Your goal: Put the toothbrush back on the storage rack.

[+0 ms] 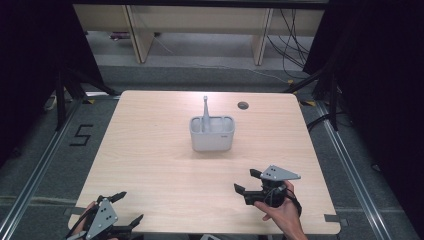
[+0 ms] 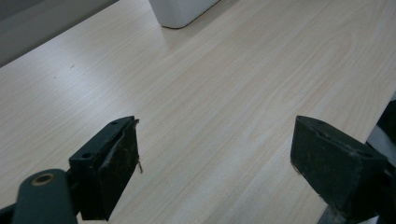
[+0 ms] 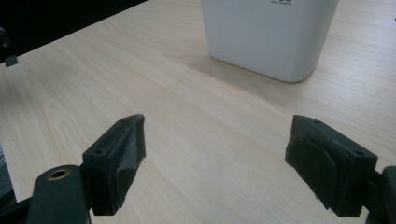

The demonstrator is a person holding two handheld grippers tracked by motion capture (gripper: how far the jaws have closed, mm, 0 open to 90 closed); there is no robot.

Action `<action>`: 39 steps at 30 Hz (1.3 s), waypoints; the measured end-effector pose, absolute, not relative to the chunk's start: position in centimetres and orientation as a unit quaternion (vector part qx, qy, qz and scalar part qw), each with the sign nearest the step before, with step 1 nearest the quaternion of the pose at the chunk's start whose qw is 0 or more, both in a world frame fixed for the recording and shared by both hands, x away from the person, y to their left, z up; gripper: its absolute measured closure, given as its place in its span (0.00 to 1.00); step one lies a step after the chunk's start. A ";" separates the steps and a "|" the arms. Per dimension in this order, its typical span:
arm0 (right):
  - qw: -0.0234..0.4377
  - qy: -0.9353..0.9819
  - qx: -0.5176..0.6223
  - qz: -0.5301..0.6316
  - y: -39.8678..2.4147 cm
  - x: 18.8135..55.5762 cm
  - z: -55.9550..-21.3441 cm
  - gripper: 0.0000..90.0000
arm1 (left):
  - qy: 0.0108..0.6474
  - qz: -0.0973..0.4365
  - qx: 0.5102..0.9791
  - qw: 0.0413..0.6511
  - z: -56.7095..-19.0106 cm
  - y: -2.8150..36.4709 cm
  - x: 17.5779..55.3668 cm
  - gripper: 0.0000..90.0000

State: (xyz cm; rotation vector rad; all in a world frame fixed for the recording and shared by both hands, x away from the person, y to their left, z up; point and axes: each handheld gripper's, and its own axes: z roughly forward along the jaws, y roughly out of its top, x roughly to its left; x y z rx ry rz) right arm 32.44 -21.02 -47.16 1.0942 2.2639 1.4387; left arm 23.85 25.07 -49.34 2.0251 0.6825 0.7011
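the white rounded plastic caddy [image 1: 212,134] stands mid-worktop [image 1: 150,165], a grey upright utensil handle [image 1: 205,112] in its left compartment. the right hand-held gripper [image 1: 247,181] faces it, jaws spread wide and empty, likely lined up to reach; the left hand-held gripper [image 1: 127,207] waits equally wide, empty, well apart. small print near the caddy's rim [image 3: 280,2] is unreadable.

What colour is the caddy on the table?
White caddy, clearest in the right gripper view.
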 end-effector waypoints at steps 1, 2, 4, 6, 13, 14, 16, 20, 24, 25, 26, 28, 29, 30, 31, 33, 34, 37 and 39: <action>0.137 0.780 0.362 0.492 -21.2 32.6 -47.2 0.23 | 0.268 0.284 0.817 0.423 -49.3 25.2 23.9 0.16; 0.137 0.781 0.362 0.491 -21.3 32.5 -47.2 0.22 | 0.275 0.279 0.810 0.437 -49.4 25.0 23.8 0.16; 0.137 0.780 0.363 0.492 -21.3 32.3 -47.3 0.22 | 0.263 0.286 0.823 0.415 -49.2 25.3 23.9 0.16; 0.136 0.783 0.361 0.488 -21.5 32.1 -47.2 0.22 | 0.264 0.286 0.822 0.415 -49.2 25.3 23.9 0.16; 0.137 0.782 0.362 0.488 -22.0 31.6 -47.5 0.19 | 0.272 0.283 0.816 0.425 -49.3 25.2 23.9 0.16; 0.134 0.780 0.367 0.488 -22.0 31.5 -47.5 0.19 | 0.272 0.283 0.815 0.426 -49.3 25.2 24.0 0.16; 0.127 0.776 0.376 0.490 -21.9 31.2 -47.6 0.18 | 0.269 0.283 0.817 0.425 -49.3 25.2 24.0 0.16; 0.140 0.783 0.365 0.484 -22.3 31.0 -47.6 0.18 | 0.270 0.283 0.816 0.426 -49.3 25.2 24.0 0.16; 0.139 0.781 0.367 0.485 -22.4 30.8 -47.6 0.18 | 0.271 0.281 0.816 0.427 -49.3 25.1 24.0 0.16; 0.124 0.775 0.377 0.491 -22.3 30.5 -47.6 0.18 | 0.269 0.282 0.818 0.423 -49.3 25.2 24.0 0.16; 0.136 0.779 0.373 0.485 -22.5 30.6 -47.6 0.18 | 0.269 0.282 0.817 0.425 -49.3 25.2 24.0 0.16; 0.141 0.779 0.367 0.488 -22.7 30.5 -47.7 0.18 | 0.272 0.281 0.815 0.428 -49.3 25.1 24.0 0.16; 0.139 0.780 0.370 0.485 -22.7 30.4 -47.7 0.18 | 0.272 0.281 0.815 0.428 -49.4 25.1 24.0 0.16; 0.139 0.783 0.363 0.485 -22.8 30.4 -47.7 0.18 | 0.273 0.280 0.814 0.429 -49.4 25.1 24.0 0.16; 0.141 0.780 0.369 0.486 -22.8 30.3 -47.7 0.18 | 0.273 0.280 0.815 0.428 -49.4 25.1 24.0 0.16; 0.138 0.780 0.369 0.487 -22.9 30.1 -47.8 0.18 | 0.273 0.280 0.815 0.429 -49.4 25.1 24.0 0.16; 0.139 0.780 0.370 0.485 -22.9 30.1 -47.8 0.18 | 0.275 0.280 0.814 0.429 -49.4 25.1 24.0 0.16; 0.137 0.784 0.369 0.480 -23.1 29.8 -47.8 0.18 | 0.276 0.280 0.813 0.429 -49.4 25.1 23.9 0.16; 0.132 0.783 0.372 0.481 -23.1 29.7 -47.9 0.18 | 0.274 0.276 0.816 0.427 -49.4 25.1 24.0 0.16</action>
